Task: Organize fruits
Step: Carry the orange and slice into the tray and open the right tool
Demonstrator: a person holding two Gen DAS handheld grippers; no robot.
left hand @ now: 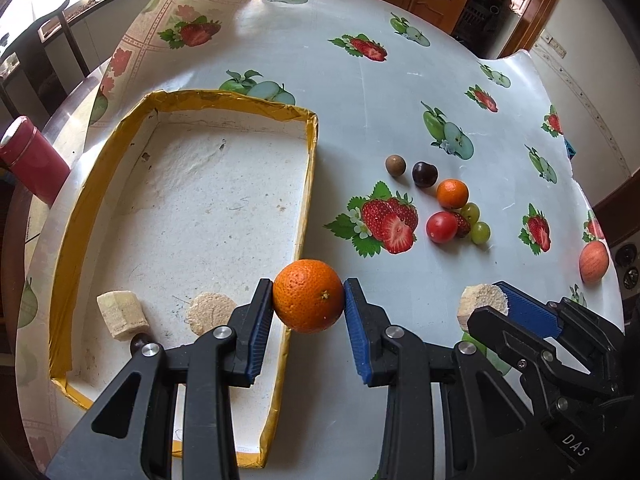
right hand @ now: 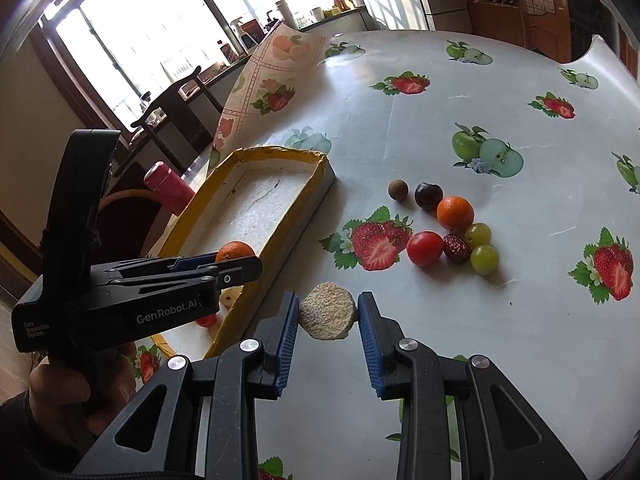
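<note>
Orange point(left hand: 308, 295) pinched in our left gripper point(left hand: 308, 300), round, pitted skin, stem dimple facing us; it sits over the right wall of the tray point(left hand: 308, 168), pads touching both sides; right gripper point(right hand: 328, 314) clamps a beige slice point(right hand: 328, 316), rough cut face toward us, held just beside the tray's near corner above the cloth point(right hand: 460, 320); loose pile point(left hand: 444, 204) lies well right of the tray: small orange, tomato, two grapes, cherry, brown ball; we see bare cloth between pile and tray; apple point(left hand: 594, 261) near the table edge; tray floor holds a beige chunk point(left hand: 122, 314) near the front.
</note>
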